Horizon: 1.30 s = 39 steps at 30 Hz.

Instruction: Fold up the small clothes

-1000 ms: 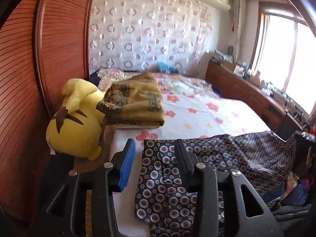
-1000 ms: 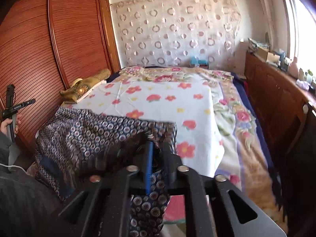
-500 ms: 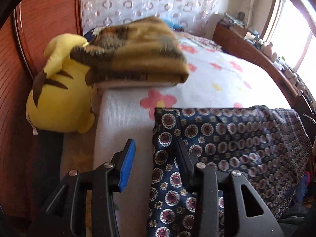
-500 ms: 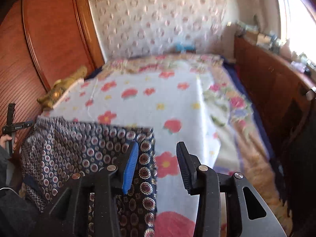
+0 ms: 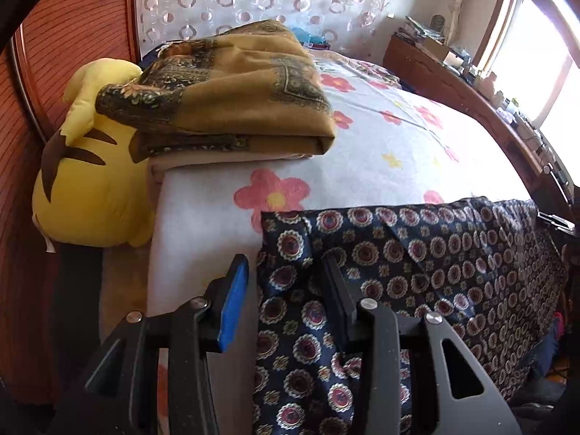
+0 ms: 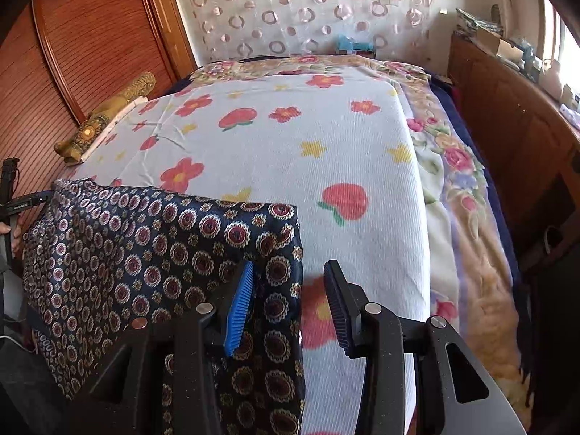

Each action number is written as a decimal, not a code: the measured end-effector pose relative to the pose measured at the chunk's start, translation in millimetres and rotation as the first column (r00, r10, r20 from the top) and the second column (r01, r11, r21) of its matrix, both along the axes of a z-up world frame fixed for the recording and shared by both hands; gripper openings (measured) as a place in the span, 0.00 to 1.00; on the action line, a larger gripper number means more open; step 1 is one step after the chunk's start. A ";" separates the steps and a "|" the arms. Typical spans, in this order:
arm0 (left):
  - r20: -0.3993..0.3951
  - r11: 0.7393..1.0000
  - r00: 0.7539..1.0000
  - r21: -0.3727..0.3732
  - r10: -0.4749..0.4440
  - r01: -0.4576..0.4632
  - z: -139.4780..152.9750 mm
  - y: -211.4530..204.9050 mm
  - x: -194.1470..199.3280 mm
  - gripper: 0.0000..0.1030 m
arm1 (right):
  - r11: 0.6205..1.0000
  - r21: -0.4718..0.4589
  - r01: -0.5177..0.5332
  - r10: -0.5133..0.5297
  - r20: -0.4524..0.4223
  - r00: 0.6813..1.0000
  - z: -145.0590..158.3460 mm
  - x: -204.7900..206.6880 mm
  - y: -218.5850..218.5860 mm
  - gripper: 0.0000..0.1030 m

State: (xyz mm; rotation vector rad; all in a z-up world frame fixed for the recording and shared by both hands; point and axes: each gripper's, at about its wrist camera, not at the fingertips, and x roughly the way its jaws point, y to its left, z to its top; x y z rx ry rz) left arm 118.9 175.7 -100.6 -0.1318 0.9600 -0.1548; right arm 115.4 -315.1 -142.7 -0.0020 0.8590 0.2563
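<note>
- Cloth (image 5: 417, 268): navy, medallion print, spread flat across the near edge of the bed (image 5: 380, 152), lower part hanging over the side.
- Left gripper (image 5: 286, 279): jaws partly open over the cloth's left corner; fabric lies between them, not pinched.
- Right gripper (image 6: 288, 282): jaws have just been opening, now apart over the cloth's right edge; nothing gripped.
- Folded brown blanket (image 5: 235, 98) rests at the bed's left edge, against a yellow plush (image 5: 90, 181).
</note>
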 end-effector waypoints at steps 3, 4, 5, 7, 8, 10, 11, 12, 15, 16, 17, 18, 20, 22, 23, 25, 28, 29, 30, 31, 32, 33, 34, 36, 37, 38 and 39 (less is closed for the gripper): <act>0.008 1.000 1.000 -0.005 0.000 0.000 0.0 -1.1 1.5 0.41 | 1.000 -0.014 -0.027 0.027 0.006 1.000 4.1 -5.9 0.3 0.40; 0.013 1.000 1.000 -0.004 -0.003 0.003 0.0 -1.8 1.6 0.41 | 0.999 -0.023 -0.043 0.044 0.008 0.999 3.7 -6.8 4.1 0.40; 0.027 1.000 1.000 -0.009 -0.014 0.015 -0.5 -3.3 0.5 0.41 | 0.998 -0.043 -0.055 0.056 0.014 0.998 3.2 -8.0 9.1 0.40; 0.050 0.999 0.998 -0.005 -0.033 0.033 -1.6 -6.6 -1.6 0.39 | 0.992 -0.093 -0.082 0.086 0.035 0.996 1.7 -10.5 21.7 0.26; 0.060 0.999 0.997 0.004 -0.045 0.045 -1.9 -8.9 -2.9 0.35 | 0.989 -0.110 -0.099 0.104 0.041 0.994 1.4 -12.1 27.7 0.18; 0.059 0.998 0.996 0.020 -0.068 0.067 -1.4 -14.0 -4.5 0.19 | 0.986 -0.111 -0.127 0.133 0.051 0.990 2.5 -14.8 36.1 0.10; 0.056 0.996 0.995 0.002 -0.086 0.086 0.6 -16.8 -5.8 0.13 | 0.985 -0.115 -0.132 0.140 0.062 0.988 3.6 -16.9 40.1 0.09; 0.063 0.996 0.994 0.001 -0.093 0.093 3.3 -19.0 -7.8 0.11 | 0.984 -0.123 -0.133 0.142 0.076 0.987 5.0 -19.0 43.7 0.09; 0.113 0.995 0.989 -0.027 -0.097 0.100 19.9 -25.7 -15.4 0.09 | 0.982 -0.152 -0.116 0.137 0.132 0.982 15.3 -26.6 50.6 0.08; 0.140 0.994 0.986 -0.043 -0.090 0.097 29.3 -27.4 -18.0 0.09 | 0.981 -0.163 -0.102 0.129 0.160 0.979 21.9 -29.6 51.0 0.08; 0.171 0.994 0.981 -0.053 -0.087 0.098 40.3 -29.7 -20.0 0.09 | 0.982 -0.163 -0.092 0.123 0.191 0.974 30.5 -33.4 50.6 0.07; 0.207 0.994 0.975 -0.054 -0.084 0.098 53.4 -31.8 -21.5 0.08 | 0.984 -0.162 -0.080 0.115 0.222 0.968 40.1 -36.5 50.0 0.07; 0.267 0.995 0.961 -0.046 -0.077 0.093 75.4 -34.9 -22.7 0.08 | 0.985 -0.162 -0.051 0.098 0.293 0.951 64.1 -41.2 47.7 0.07; 0.322 0.995 0.944 -0.044 -0.072 0.091 99.3 -38.7 -23.3 0.08 | 0.987 -0.155 -0.039 0.092 0.353 0.931 90.6 -45.1 45.1 0.07; 0.350 0.996 0.934 -0.034 -0.068 0.085 111.8 -39.7 -21.7 0.08 | 0.987 -0.160 -0.028 0.089 0.384 0.919 105.5 -46.7 44.5 0.07; 0.400 0.997 0.915 -0.029 -0.059 0.077 135.9 -37.6 -18.2 0.08 | 0.985 -0.169 -0.010 0.085 0.438 0.895 133.8 -48.5 43.1 0.07; 0.466 0.997 0.884 -0.044 -0.033 0.060 171.4 -28.6 -9.4 0.08 | 0.983 -0.184 0.029 0.071 0.515 0.854 173.6 -49.2 41.4 0.07; 0.480 0.997 0.877 -0.058 -0.024 0.059 182.9 -24.0 -5.1 0.08 | 0.982 -0.186 0.034 0.071 0.533 0.843 185.8 -48.0 41.5 0.07; 0.492 0.995 0.870 -0.076 -0.016 0.062 194.6 -20.2 0.6 0.08 | 0.982 -0.186 0.031 0.077 0.543 0.836 198.0 -45.3 41.9 0.07; 0.502 0.994 0.865 -0.084 -0.015 0.066 202.1 -16.9 4.9 0.08 | 0.981 -0.193 0.036 0.079 0.555 0.828 210.3 -40.7 43.6 0.07; 0.516 0.996 0.857 -0.076 -0.008 0.055 213.5 -14.5 13.3 0.08 | 0.978 -0.205 0.048 0.079 0.568 0.819 220.9 -35.6 46.6 0.07; 0.527 0.997 0.850 -0.061 0.001 0.037 220.6 -13.6 19.4 0.08 | 0.973 -0.222 0.059 0.084 0.582 0.809 230.2 -29.7 50.0 0.07; 0.534 0.998 0.845 -0.050 0.006 0.025 226.0 -13.8 27.2 0.08 | 0.969 -0.237 0.071 0.086 0.592 0.801 237.6 -22.7 52.8 0.07; 0.545 0.999 0.838 -0.040 0.022 0.000 237.9 -10.1 44.5 0.08 | 0.969 -0.231 0.091 0.066 0.594 0.802 246.9 -5.2 55.8 0.07; 0.545 0.999 0.838 -0.040 0.031 -0.011 239.8 -8.1 52.2 0.08 | 0.969 -0.226 0.098 0.057 0.592 0.804 249.5 3.8 55.9 0.07; 0.541 0.999 0.840 -0.041 0.041 -0.023 240.7 -5.5 61.1 0.08 | 0.968 -0.230 0.105 0.052 0.588 0.807 248.1 15.8 61.5 0.07; 0.532 0.999 0.845 -0.034 0.047 -0.034 238.6 -4.1 71.4 0.08 | 0.967 -0.230 0.107 0.047 0.577 0.815 243.4 27.4 68.5 0.07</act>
